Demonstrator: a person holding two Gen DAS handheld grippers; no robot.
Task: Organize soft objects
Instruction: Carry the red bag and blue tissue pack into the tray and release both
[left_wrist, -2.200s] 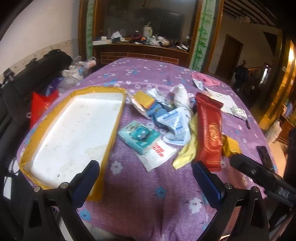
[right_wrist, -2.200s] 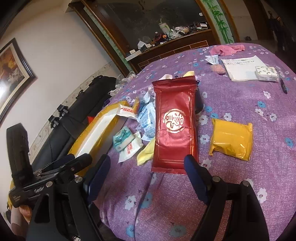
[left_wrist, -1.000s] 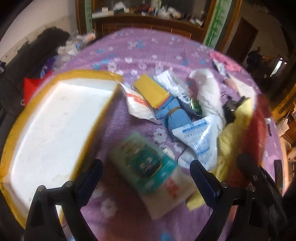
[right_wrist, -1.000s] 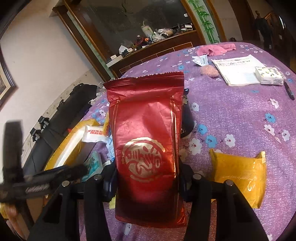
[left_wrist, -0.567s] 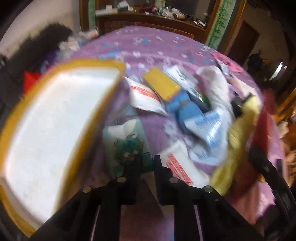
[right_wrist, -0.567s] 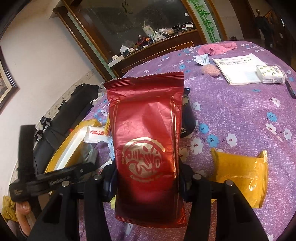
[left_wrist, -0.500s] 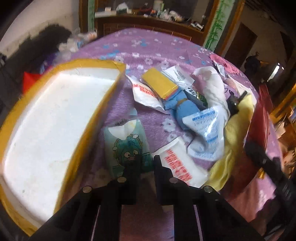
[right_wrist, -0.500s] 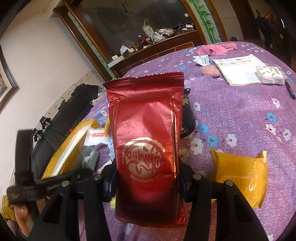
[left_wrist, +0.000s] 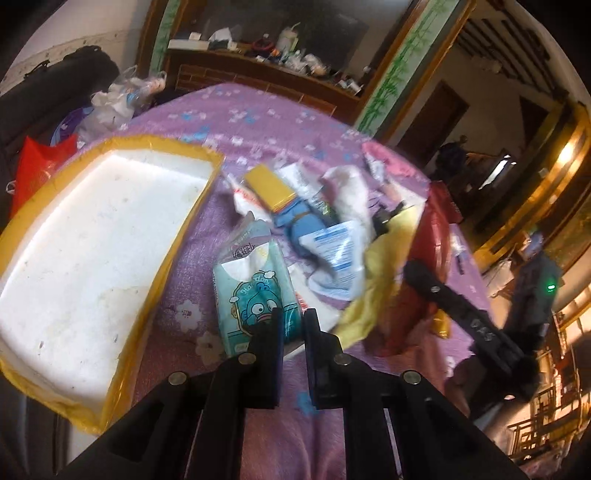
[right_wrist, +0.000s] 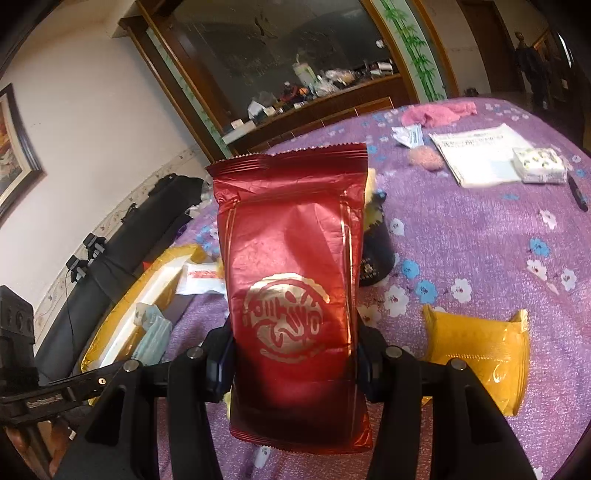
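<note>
My left gripper (left_wrist: 293, 326) is shut on a teal tissue pack (left_wrist: 255, 284) with a cartoon face and holds it lifted just right of the white foam box with yellow taped rim (left_wrist: 88, 236). The pack also shows in the right wrist view (right_wrist: 153, 332) beside the box (right_wrist: 110, 332). My right gripper (right_wrist: 293, 354) is shut on a red foil pouch (right_wrist: 291, 280) and holds it upright above the purple flowered tablecloth (right_wrist: 480, 251). The pouch shows edge-on in the left wrist view (left_wrist: 424, 266).
A pile of soft packets lies mid-table: a yellow pack (left_wrist: 267, 186), blue packs (left_wrist: 299, 225), white sachets (left_wrist: 332, 247), a yellow cloth (left_wrist: 384, 280). A yellow pouch (right_wrist: 476, 343), a black cup (right_wrist: 375, 258), papers (right_wrist: 476, 158) and a pink cloth (right_wrist: 436, 112) lie to the right.
My left gripper closed on the teal tissue pack and lifted it toward the foam box. My right gripper took hold of the red pouch, raised it and has kept it still since.
</note>
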